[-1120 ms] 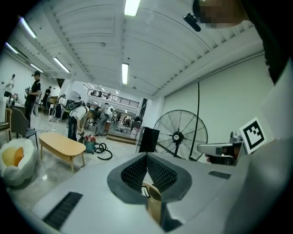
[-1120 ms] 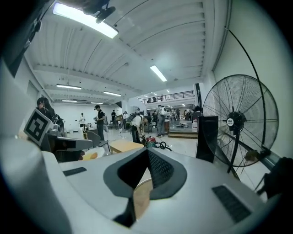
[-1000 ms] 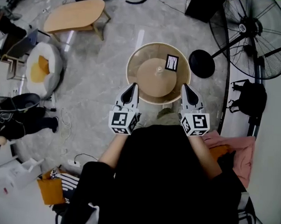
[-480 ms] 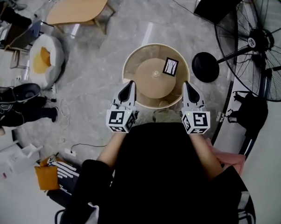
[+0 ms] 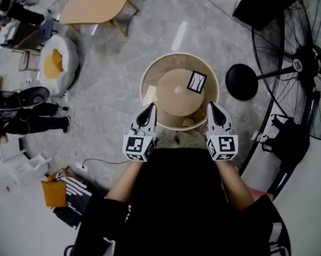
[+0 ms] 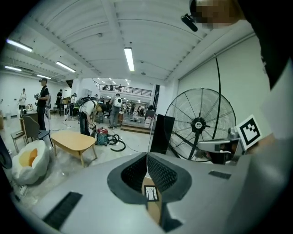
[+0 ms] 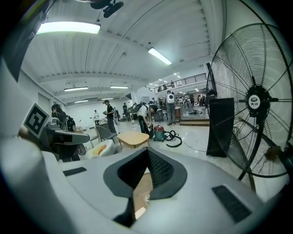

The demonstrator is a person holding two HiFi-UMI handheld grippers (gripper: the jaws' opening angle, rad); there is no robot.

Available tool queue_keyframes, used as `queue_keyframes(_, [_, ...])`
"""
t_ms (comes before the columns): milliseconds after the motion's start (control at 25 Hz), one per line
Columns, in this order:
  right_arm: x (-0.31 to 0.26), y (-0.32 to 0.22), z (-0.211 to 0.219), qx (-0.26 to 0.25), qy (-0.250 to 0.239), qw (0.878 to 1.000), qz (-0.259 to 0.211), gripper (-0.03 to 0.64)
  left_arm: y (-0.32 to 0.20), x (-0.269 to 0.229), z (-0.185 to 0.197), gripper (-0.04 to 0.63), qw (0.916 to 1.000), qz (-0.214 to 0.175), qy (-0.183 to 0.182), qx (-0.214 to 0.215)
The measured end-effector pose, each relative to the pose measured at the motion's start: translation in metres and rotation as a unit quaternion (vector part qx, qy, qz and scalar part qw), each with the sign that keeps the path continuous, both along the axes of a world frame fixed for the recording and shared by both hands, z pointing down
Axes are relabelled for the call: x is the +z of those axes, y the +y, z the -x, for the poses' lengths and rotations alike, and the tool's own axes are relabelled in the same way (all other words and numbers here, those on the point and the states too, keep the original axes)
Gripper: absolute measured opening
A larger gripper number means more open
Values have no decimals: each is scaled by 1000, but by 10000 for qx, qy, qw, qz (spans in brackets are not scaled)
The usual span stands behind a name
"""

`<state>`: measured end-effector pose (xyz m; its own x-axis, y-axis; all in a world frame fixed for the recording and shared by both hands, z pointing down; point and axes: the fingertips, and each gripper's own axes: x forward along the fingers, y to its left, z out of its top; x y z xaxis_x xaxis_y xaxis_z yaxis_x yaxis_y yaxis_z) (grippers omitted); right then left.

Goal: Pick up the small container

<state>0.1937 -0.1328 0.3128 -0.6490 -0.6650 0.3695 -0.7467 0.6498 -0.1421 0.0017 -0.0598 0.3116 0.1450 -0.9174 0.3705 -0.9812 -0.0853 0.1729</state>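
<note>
Peeking beneath tabletop [image 5: 175, 93], possibly small container [image 5: 188, 122].

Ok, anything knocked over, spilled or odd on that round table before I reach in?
Nothing stands out. The round table looks intact, with no spill visible. A marker card lies off-centre on its top disc, slightly turned. The left gripper and right gripper are both shut and empty, at its near rim.
</note>
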Motion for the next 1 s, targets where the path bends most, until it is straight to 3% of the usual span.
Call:
queue_keyframes(120, [20,-10,-7,28,38,9999,148,16,-4,12,-16,20,9999,110,-10,64])
queue_keyframes(200, [40,-13,-11,123,93,9995,270,17,-4,36,-27,20,9990,356,237,151])
queue_keyframes(320, [69,-17,-12,261,213,9985,432,17,-2,77,-42,20,9956,744,219,521])
queue_keyframes(520, [103,-11,-4,556,370,9954,689,15,2,134,-38,21,9908,1096,413,671])
queue_keyframes(760, [161,-8,20,262,574,9926,1038,16,-20,223,-28,21,9857,1371,591,779])
queue_keyframes(1000, [230,-31,38,-44,723,9916,1067,17,-47,320,-28,21,9825,1572,340,943])
